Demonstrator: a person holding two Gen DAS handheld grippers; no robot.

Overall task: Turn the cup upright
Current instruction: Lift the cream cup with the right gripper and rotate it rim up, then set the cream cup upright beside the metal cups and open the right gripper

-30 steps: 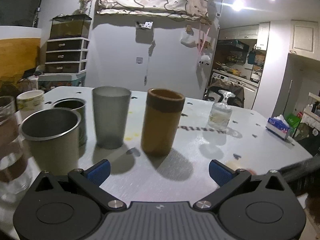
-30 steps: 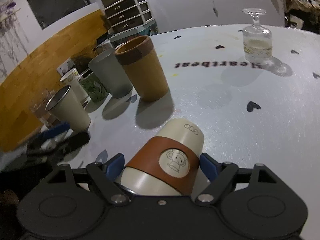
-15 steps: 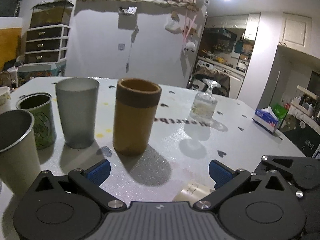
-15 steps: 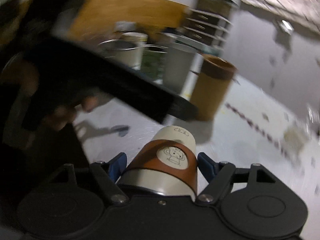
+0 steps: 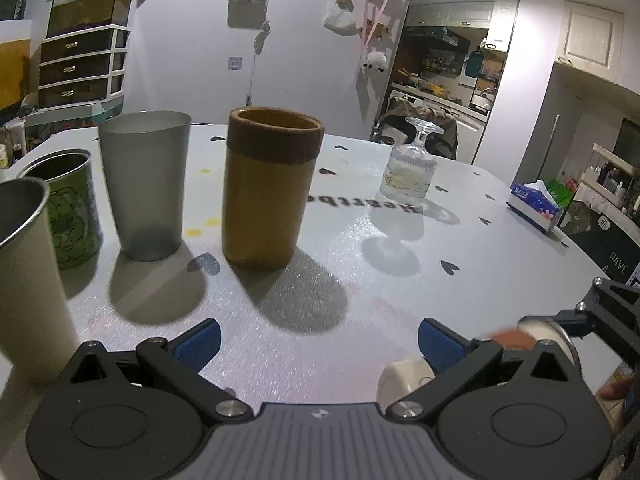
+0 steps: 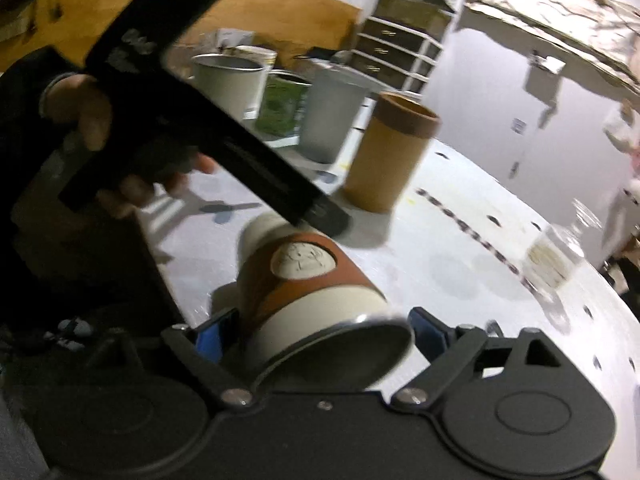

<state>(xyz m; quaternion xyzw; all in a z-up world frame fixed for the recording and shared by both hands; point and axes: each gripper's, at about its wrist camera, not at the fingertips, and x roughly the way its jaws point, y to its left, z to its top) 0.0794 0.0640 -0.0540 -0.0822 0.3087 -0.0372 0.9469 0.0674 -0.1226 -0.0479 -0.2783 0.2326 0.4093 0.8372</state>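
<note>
A cream cup with a brown sleeve (image 6: 308,292) lies tilted between the fingers of my right gripper (image 6: 320,332), which is shut on it near its open rim, just above the white table (image 6: 460,280). The cup's base points away from the camera, toward the left gripper's body. In the left wrist view the cup (image 5: 404,376) shows at the lower right, partly hidden behind the gripper's right finger. My left gripper (image 5: 318,340) is open and empty, low over the table, facing a row of upright cups.
Upright in a row: a tan cup (image 5: 272,188), a grey tumbler (image 5: 146,184), a green can (image 5: 70,208), a steel-rimmed cup (image 5: 24,280). An upside-down stemmed glass (image 5: 412,168) and a tissue box (image 5: 534,206) stand further right.
The right gripper has swung round and tipped the cup, so its open rim now faces the camera. The left gripper has moved right along the cup row, close to the held cup.
</note>
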